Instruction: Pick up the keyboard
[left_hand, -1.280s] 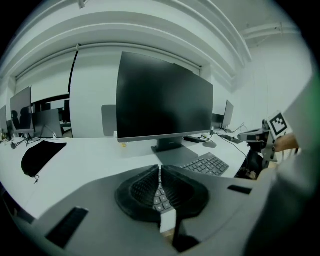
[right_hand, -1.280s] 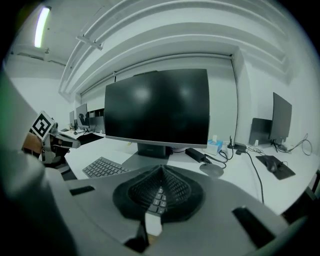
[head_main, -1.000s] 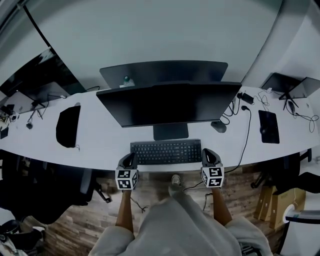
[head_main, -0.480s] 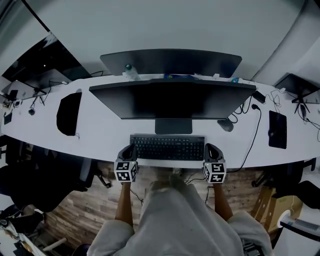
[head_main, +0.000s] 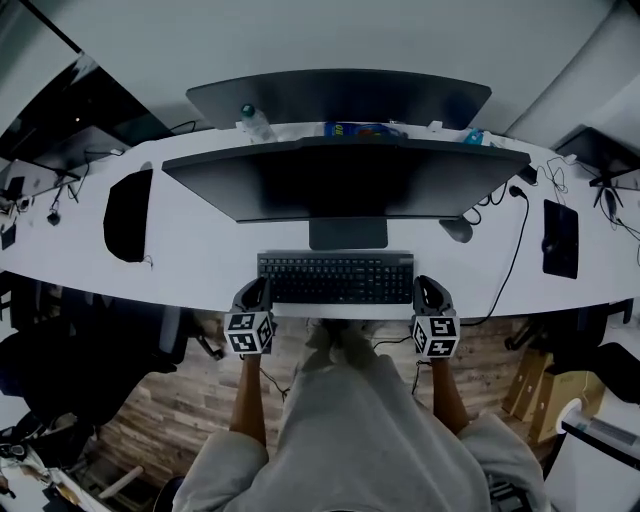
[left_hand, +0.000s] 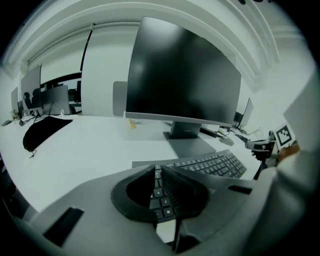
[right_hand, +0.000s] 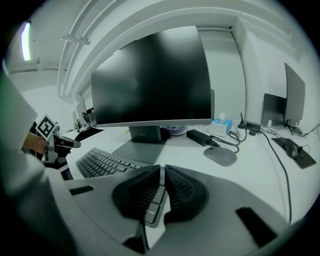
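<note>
Clenching on nothing, the left gripper (head_main: 257, 290) and right gripper (head_main: 428, 287) sit one at each end of the keyboard (head_main: 335, 278), which lies flat by the white desk (head_main: 200, 255)'s front edge, just before the monitor (head_main: 345, 185).

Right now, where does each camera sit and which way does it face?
Head view: on the person's head, steeply down onto keyboard and monitor; left gripper, right gripper, forearms show.
Left gripper view: on left gripper, facing monitor over keyboard's left end; its shut jaws show.
Right gripper view: same at keyboard's right end; shut jaws show.
All share keyboard and monitor.
</note>
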